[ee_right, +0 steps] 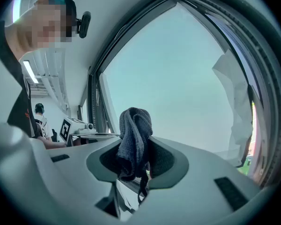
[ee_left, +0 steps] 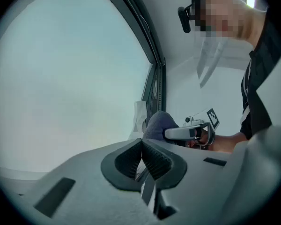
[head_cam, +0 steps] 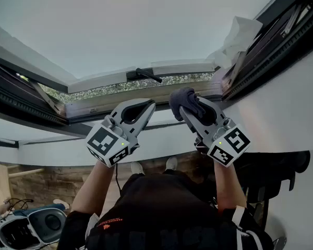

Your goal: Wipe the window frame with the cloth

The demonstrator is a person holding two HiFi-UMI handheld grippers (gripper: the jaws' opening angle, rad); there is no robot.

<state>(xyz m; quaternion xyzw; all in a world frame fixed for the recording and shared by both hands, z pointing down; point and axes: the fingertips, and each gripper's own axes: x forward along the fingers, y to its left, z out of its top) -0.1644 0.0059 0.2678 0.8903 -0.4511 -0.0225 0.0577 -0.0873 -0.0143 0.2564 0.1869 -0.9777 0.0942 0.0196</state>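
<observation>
My right gripper [head_cam: 185, 107] is shut on a dark grey cloth [head_cam: 184, 100], bunched between its jaws and sticking out past the tips [ee_right: 133, 135]. The cloth is held up close to the lower rail of the white window frame [head_cam: 146, 99], just right of the black window handle [head_cam: 147, 75]. My left gripper [head_cam: 147, 108] is shut with nothing in it, its ribbed pads [ee_left: 152, 159] pressed together, level with the right gripper and a short way left of it. In the left gripper view the cloth [ee_left: 157, 124] and the right gripper [ee_left: 189, 133] show beyond the jaws.
The tilted window pane [head_cam: 120, 25] fills the upper view, with dark frame rails at the left [head_cam: 21, 100] and right [head_cam: 271, 46]. A crumpled white sheet [head_cam: 235, 38] hangs at the upper right corner. A black chair [head_cam: 266, 176] stands at the lower right.
</observation>
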